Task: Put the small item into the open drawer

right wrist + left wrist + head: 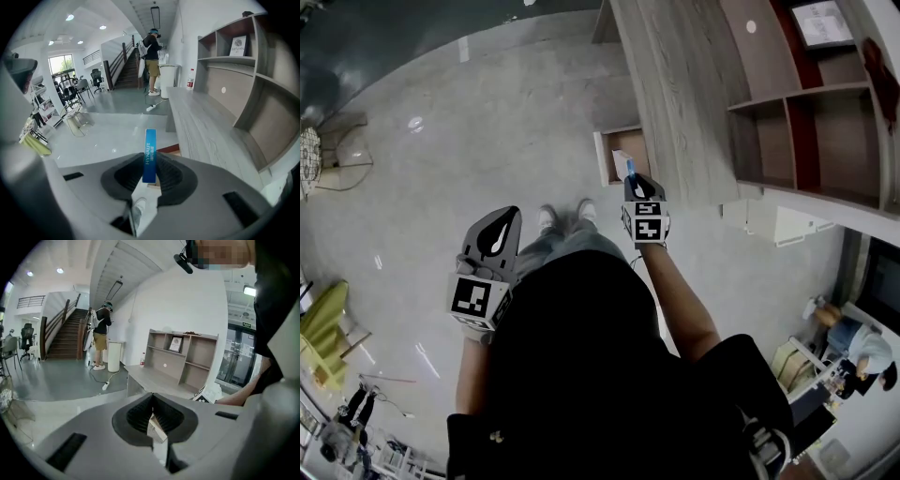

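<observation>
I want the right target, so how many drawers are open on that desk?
1. The open drawer sticks out from under the desk, just beyond the right gripper holding the blue box. Others may be hidden underneath.

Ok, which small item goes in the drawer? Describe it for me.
Start at the long grey desk with its open drawer. By that drawer, the right claw grips a thin blue packet on edge, white lettering running down it. Nothing else nearby is blue.
</observation>
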`<state>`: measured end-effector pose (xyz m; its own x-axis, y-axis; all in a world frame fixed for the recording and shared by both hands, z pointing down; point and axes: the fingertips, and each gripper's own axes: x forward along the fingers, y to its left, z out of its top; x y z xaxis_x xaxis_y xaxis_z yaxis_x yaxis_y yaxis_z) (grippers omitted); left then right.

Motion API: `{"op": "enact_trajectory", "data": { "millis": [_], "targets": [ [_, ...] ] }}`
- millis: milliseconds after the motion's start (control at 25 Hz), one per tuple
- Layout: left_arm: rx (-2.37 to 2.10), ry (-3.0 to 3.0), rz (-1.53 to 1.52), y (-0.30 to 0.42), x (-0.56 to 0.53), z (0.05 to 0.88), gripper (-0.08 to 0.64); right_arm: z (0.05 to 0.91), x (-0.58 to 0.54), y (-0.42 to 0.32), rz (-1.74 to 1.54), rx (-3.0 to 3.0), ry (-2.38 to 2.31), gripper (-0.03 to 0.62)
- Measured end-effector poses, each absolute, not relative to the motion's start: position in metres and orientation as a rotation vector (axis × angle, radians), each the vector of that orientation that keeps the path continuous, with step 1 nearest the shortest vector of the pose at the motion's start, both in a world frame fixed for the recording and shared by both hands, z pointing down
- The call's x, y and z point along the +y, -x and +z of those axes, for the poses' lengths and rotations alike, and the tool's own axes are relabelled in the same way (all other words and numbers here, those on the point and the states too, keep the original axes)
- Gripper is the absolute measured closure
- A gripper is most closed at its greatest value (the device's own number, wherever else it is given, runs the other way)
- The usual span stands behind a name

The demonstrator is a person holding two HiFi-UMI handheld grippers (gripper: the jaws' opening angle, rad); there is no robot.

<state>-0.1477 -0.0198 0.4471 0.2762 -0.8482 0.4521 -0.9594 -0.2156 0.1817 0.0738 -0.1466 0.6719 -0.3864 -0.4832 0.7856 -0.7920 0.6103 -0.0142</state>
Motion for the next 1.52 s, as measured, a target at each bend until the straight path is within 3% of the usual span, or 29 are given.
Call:
{"op": "enact_trajectory", "data": {
  "millis": [920, 1520],
  "targets": [
    [-1.778, -1.911, 0.414, 0.159, 0.010, 0.462, 0.557, 0.782, -0.172, -0.075, 0.533, -1.870, -0.859, 0.503],
    [-1.810, -1.873, 0.394, 0.163, 0.017, 0.459, 0.557, 0.781, -0.179, -0.067, 0.545, -1.892, -0.862, 0.463]
  ]
}}
